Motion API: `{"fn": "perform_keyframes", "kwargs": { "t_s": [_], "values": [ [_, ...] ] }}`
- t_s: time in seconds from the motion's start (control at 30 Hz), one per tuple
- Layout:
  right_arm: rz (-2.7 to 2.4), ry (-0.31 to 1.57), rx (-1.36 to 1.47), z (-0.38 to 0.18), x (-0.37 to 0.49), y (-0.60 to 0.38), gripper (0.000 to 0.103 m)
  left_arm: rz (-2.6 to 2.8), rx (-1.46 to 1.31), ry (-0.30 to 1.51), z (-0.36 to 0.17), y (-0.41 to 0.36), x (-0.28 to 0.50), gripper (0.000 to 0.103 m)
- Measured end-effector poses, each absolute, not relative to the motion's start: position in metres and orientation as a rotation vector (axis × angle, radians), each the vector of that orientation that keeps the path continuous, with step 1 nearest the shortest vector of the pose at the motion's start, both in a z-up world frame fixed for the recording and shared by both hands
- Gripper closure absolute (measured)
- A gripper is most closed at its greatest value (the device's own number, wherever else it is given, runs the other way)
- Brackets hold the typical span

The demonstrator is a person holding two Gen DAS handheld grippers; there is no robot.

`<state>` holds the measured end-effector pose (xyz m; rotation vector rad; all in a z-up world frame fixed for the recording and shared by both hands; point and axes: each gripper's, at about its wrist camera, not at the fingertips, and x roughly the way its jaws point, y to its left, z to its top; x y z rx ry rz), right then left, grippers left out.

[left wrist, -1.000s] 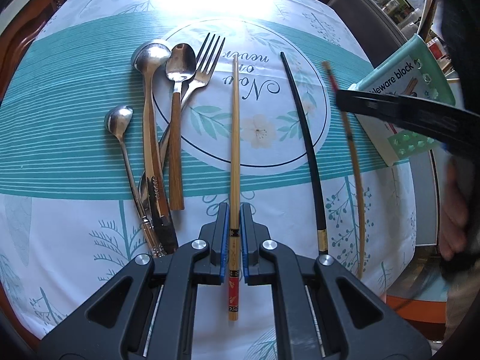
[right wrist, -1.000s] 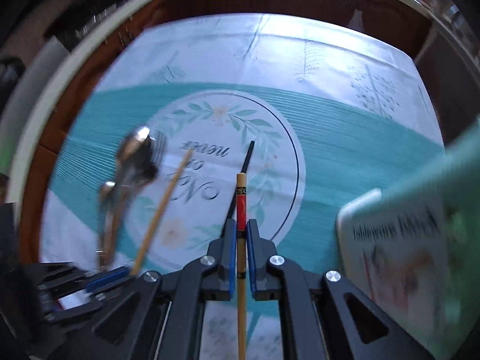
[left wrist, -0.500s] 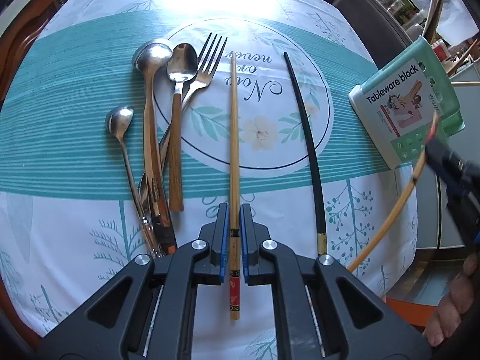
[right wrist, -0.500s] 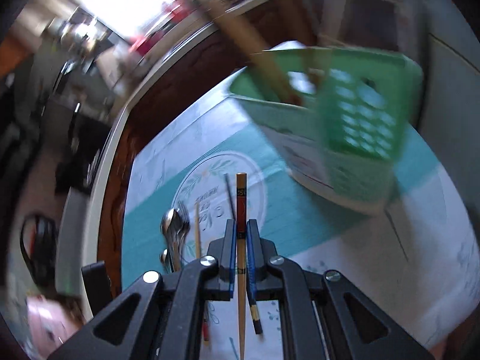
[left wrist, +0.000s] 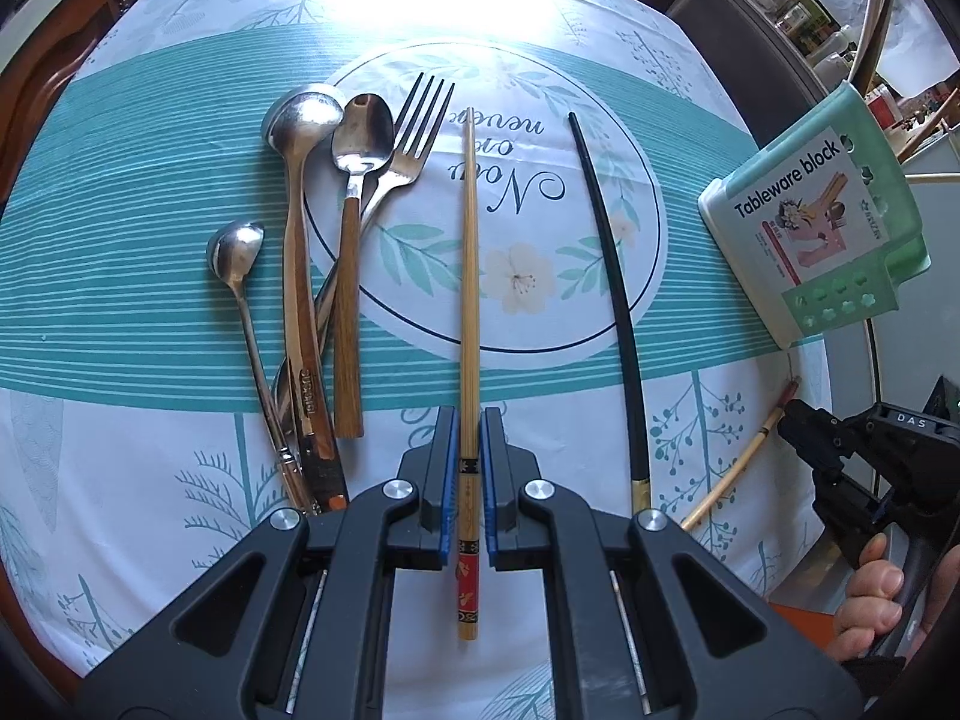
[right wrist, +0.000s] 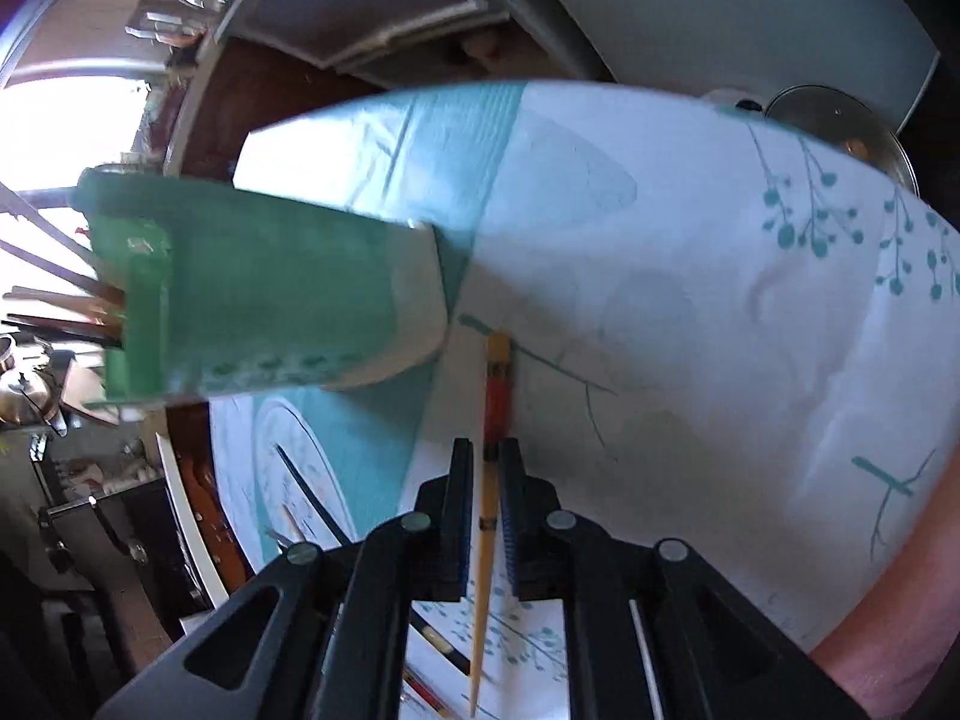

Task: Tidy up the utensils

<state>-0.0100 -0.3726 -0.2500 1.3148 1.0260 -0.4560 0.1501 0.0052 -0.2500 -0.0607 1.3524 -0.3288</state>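
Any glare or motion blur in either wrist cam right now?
Left wrist view: sharp, but sunlight blows out the far end of the white and teal floral tablecloth, and the fisheye bends the thin black chopstick. Right wrist view: motion blur smears the green plastic utensil holder; a bright window overexposes the left edge.
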Motion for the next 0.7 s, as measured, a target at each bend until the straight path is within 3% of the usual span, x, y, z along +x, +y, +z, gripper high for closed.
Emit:
{"fn": "perform_keyframes", "kwargs": {
  "t_s": [0.33, 0.4, 0.47, 0.7],
  "values": [
    [-0.034, 1.241, 0.601, -0.205, 0.039, -0.297, 0.091, -0.336, -0.049, 1.338, -0.25, 0.004, 0.144, 0.098],
    [0.085, 1.28, 0.459, -0.206, 0.049, -0.286, 0.08, -0.34, -0.03, 1.335, -0.249, 0.002, 0.144, 0.098],
    [0.183, 1.311, 0.326, -0.21, 0.054, -0.28, 0.08, -0.35, -0.017, 1.338, -0.249, 0.0, 0.143, 0.098],
    [0.477, 1.269, -0.209, -0.208, 0.051, -0.264, 0.08, -0.368, 0.011, 1.363, -0.25, -0.004, 0.146, 0.098]
  ]
}}
